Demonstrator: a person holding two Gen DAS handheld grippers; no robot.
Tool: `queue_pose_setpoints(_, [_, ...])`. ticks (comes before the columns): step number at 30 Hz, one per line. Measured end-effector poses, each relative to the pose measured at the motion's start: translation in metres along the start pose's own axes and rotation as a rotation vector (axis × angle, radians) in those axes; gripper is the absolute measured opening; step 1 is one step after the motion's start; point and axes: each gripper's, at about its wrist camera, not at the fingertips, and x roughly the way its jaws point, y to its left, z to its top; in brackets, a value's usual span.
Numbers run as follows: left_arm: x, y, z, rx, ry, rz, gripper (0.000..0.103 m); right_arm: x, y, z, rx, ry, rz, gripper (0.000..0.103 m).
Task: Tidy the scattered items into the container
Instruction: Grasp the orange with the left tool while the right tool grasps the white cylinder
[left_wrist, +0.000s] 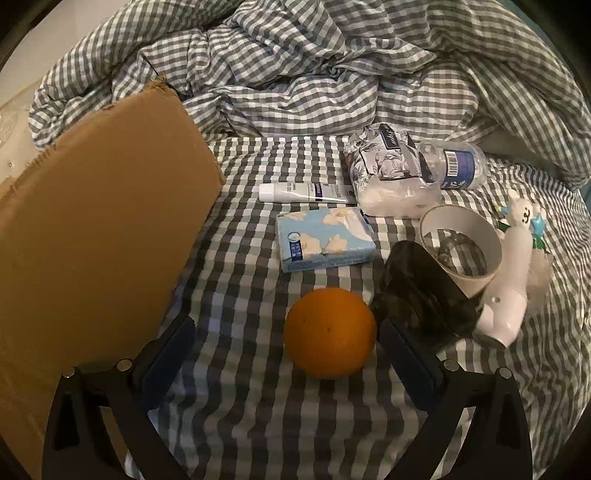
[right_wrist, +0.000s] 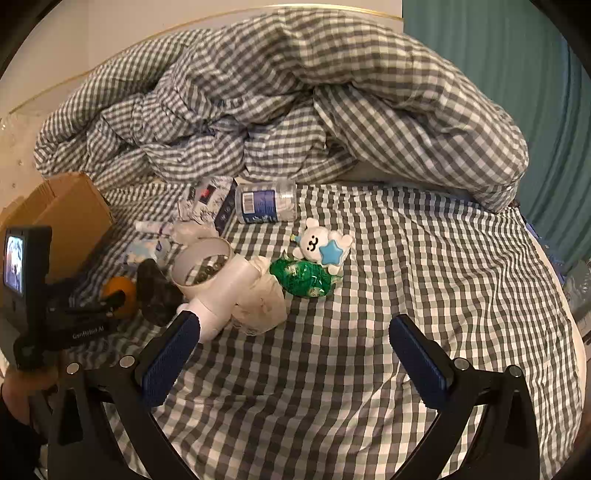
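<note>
An orange (left_wrist: 330, 332) lies on the checked bed sheet between the open fingers of my left gripper (left_wrist: 284, 347), nearer the right pad; nothing is gripped. The cardboard box (left_wrist: 99, 206) stands at the left. Behind the orange lie a blue tissue pack (left_wrist: 325, 238), a white tube (left_wrist: 303, 192), a floral bag (left_wrist: 388, 173), a plastic bottle (left_wrist: 454, 164), a white cup (left_wrist: 461, 247) and a dark object (left_wrist: 421, 291). My right gripper (right_wrist: 295, 339) is open and empty above the sheet. A white hair dryer (right_wrist: 221, 295), green packet (right_wrist: 301, 277) and bear toy (right_wrist: 321, 245) lie ahead of it.
A crumpled checked duvet (right_wrist: 295, 110) is piled at the back of the bed. A teal curtain (right_wrist: 517, 74) hangs at the right. The left gripper's handle and camera (right_wrist: 29, 280) show at the left of the right wrist view.
</note>
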Motion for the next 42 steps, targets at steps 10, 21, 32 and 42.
queue_pose_setpoints(10, [0.021, -0.010, 0.000, 0.002, 0.039, -0.129, 0.059, 0.035, 0.003, 0.002, 0.018, 0.046, 0.053, 0.103])
queue_pose_setpoints(21, [0.006, 0.009, -0.003, -0.038, 0.015, -0.154, 0.058, 0.057, 0.040, 0.005, 0.006, 0.113, 0.158, 0.098])
queue_pose_setpoints(32, [-0.051, 0.024, 0.001, -0.027, -0.099, -0.142, 0.058, 0.095, 0.068, -0.005, 0.060, 0.222, 0.236, 0.065])
queue_pose_setpoints(42, [-0.068, 0.033, 0.010, -0.021, -0.136, -0.157, 0.058, 0.130, 0.071, 0.006, 0.149, 0.225, 0.194, 0.064])
